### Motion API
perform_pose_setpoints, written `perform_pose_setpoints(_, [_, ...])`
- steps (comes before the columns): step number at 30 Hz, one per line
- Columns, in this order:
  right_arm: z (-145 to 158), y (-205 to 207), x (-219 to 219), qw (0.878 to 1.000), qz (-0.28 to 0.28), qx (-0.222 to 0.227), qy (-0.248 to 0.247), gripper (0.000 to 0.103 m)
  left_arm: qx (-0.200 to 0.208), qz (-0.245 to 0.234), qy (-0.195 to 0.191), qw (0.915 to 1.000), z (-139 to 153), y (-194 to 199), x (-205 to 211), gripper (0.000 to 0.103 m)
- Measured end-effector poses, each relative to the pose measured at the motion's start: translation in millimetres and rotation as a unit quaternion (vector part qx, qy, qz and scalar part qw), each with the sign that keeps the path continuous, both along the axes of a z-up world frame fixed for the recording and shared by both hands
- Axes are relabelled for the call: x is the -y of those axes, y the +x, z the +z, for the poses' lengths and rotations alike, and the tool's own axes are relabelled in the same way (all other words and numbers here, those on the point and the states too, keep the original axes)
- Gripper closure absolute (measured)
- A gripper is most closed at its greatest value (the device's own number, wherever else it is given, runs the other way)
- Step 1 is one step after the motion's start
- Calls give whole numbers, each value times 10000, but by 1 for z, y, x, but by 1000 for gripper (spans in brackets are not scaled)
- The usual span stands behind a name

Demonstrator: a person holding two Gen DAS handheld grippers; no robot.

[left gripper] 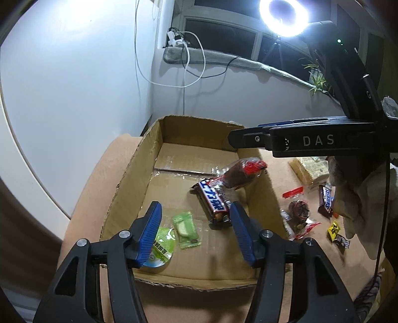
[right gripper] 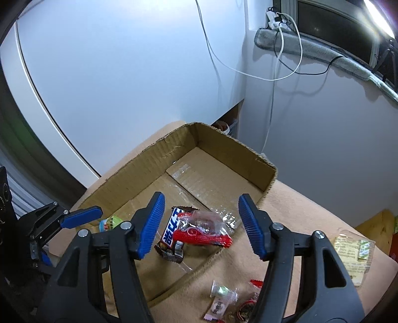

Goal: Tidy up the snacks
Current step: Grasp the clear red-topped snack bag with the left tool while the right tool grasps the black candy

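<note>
An open shallow cardboard box [left gripper: 129, 183] [right gripper: 223, 144] sits on a tan cloth. Inside lie a Snickers bar [left gripper: 214, 201] [right gripper: 171, 231], a clear packet with a red end [left gripper: 238, 174] [right gripper: 204, 231] resting on the bar, a green candy [left gripper: 185, 229] and a round green-lidded cup [left gripper: 161, 251] [right gripper: 110, 222]. My left gripper [left gripper: 196, 233] is open and empty over the box's near part. My right gripper [right gripper: 201, 226] is open and empty just above the red packet. The right gripper also shows in the left wrist view [left gripper: 238, 139], above the box's right side.
Loose snacks lie on the cloth right of the box: a cracker pack [left gripper: 311, 171] [right gripper: 353, 251], a red-ended packet [left gripper: 298, 211], a small Snickers [left gripper: 327, 201], a yellow candy [left gripper: 334, 229], small wrapped sweets [right gripper: 221, 295]. White walls, cables and a ring light [left gripper: 283, 17] stand behind.
</note>
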State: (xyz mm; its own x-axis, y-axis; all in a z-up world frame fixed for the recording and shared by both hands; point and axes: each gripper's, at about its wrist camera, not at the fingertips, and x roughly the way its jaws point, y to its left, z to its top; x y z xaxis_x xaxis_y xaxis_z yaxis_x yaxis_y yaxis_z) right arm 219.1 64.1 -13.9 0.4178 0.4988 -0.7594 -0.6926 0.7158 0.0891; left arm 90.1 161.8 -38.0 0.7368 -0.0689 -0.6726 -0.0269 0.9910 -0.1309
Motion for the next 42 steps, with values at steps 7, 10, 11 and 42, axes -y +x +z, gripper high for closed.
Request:
perform_pose_setpoints(7, [26,-26,38,9997,-21,204,158,32,217,-139,-42,9997,17,-13,15,46])
perform_pose_setpoints(10, [36,-38,61,9993,-105,292,209,31,279,-279,-62,9992,23,-19,26,46])
perform_pose_setpoints(11, [39,-42,71,9991,-151,321,233,31,303,-336,-71,9990,24,-21,30,46])
perform_pose_setpoints(42, [-74,-126,224,9927,-1053,-574,-110,31,-211,-1413,-533,9883,-15,-7,156,47])
